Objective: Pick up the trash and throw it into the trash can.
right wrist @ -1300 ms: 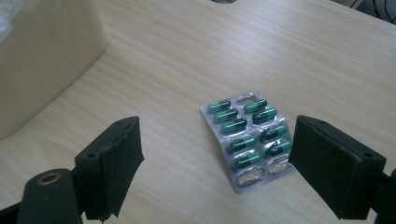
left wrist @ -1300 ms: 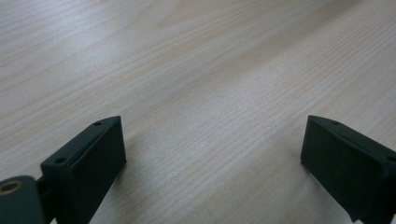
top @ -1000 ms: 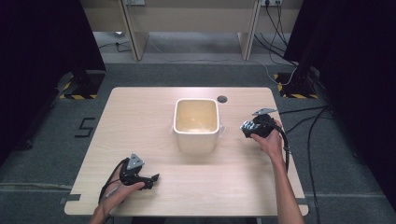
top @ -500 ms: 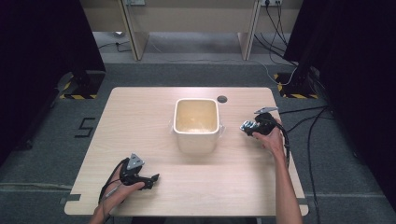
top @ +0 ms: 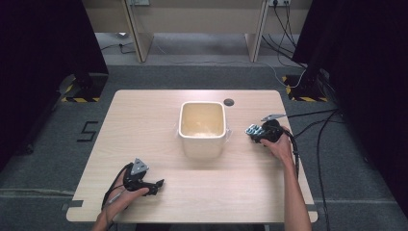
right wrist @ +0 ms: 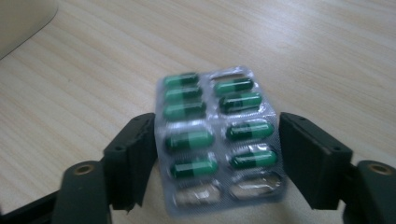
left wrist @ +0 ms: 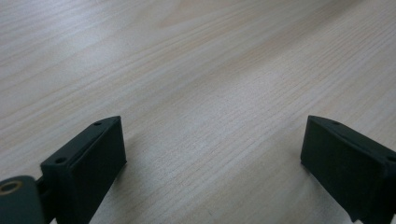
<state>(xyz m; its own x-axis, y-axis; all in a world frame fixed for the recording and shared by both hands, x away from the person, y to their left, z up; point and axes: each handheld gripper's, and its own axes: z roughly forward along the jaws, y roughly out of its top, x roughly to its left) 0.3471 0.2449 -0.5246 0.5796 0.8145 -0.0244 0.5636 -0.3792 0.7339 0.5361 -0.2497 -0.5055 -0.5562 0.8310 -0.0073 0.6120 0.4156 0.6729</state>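
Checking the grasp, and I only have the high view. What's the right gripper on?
Observer: A blister pack of green capsules. It lies between the jaws of the right gripper.
Operator: Gripped or just straddled?
Observer: Gripped, as far as I can tell. The jaws have just been closing, and in the right gripper view they meet both long edges of the pack.
Operator: Pack full?
Observer: No. The two pockets nearest the gripper look empty. The picture is a little blurred, so I can't vouch for the far end.
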